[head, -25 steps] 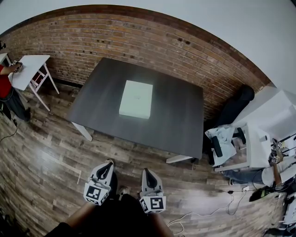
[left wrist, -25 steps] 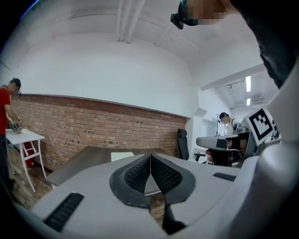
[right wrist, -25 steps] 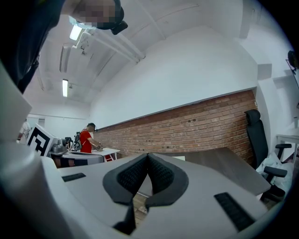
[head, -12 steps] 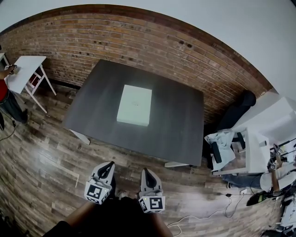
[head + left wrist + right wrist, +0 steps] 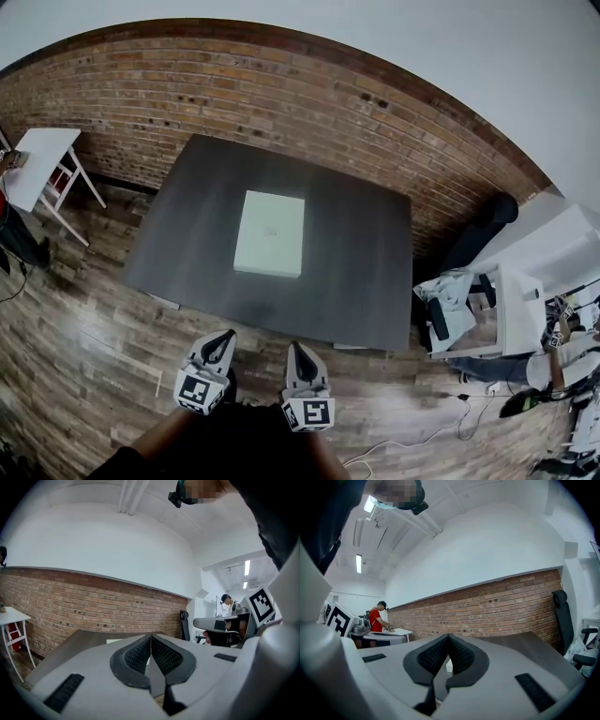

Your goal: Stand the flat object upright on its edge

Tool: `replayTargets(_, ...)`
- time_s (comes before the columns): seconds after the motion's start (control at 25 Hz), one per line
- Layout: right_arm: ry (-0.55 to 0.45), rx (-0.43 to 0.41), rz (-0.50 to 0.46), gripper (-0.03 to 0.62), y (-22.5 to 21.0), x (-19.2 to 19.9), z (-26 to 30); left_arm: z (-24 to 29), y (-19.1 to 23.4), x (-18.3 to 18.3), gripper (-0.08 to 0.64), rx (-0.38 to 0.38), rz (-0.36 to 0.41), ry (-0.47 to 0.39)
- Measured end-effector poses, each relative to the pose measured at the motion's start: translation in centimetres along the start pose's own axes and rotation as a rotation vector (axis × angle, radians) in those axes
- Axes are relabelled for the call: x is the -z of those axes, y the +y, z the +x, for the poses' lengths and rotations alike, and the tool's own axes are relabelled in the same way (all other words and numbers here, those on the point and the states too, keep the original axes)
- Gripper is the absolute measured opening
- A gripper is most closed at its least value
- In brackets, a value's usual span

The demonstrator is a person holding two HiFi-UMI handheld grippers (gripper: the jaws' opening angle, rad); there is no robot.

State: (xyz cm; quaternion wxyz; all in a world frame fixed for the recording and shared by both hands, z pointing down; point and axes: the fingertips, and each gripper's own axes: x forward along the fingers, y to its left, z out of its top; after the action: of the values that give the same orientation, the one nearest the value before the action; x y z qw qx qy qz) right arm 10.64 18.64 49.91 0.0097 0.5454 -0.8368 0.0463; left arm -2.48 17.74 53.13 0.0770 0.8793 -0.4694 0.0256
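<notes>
A flat white box lies face down in the middle of the dark grey table. My left gripper and right gripper hang side by side over the wooden floor, short of the table's near edge and well apart from the box. Both are shut with nothing between the pads. In the left gripper view the left gripper has its jaws pressed together, and a sliver of the white box shows past them. The right gripper is likewise shut, jaws touching.
A brick wall runs behind the table. A small white table and a person stand at far left. A white desk with chairs and cables is at right. Wooden floor surrounds the table.
The view has shifted forward: the table and box sit lower and nearer in the head view. Both grippers stay shut and in the same place relative to me.
</notes>
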Motion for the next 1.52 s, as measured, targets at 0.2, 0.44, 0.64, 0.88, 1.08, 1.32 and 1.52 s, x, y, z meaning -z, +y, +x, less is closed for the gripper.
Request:
replayTargets(0.2, 0.018, 0.028, 0.001, 0.025, -0.2, 0.1, 3.8, 2.5, 3.6, -0.4, 0.034, 0.015, -0.003, 0.016)
replayTargets(0.44, 0.058, 0.06, 0.008, 0.025, 0.1, 1.0, 8.2, 5.0, 8.1, -0.3, 0.034, 0.031, -0.034, 0.023)
replayTargets(0.64, 0.075, 0.096, 0.001, 0.025, -0.2, 1.1, 11.4, 6.8, 11.1, 0.3, 0.034, 0.062, -0.018, 0.036)
replayTargets(0.88, 0.085, 0.111, -0.02, 0.025, -1.3, 1.6, 13.7, 8.6, 12.8, 0.5, 0.034, 0.059, -0.059, 0.049)
replayTargets(1.08, 0.097, 0.107, -0.024, 0.025, -3.3, 2.3, 15.2, 10.6, 13.0, 1.6, 0.034, 0.041, -0.05, 0.061)
replayTargets(1.32, 0.133, 0.051, -0.026, 0.025, -5.4, 4.2, 16.8, 13.4, 13.1, 3.1, 0.034, 0.016, -0.044, 0.08)
replayTargets(1.52, 0.155, 0.035, -0.014, 0.025, -7.9, 6.1, 18.1, 15.9, 13.0, 3.6, 0.034, -0.011, -0.046, 0.079)
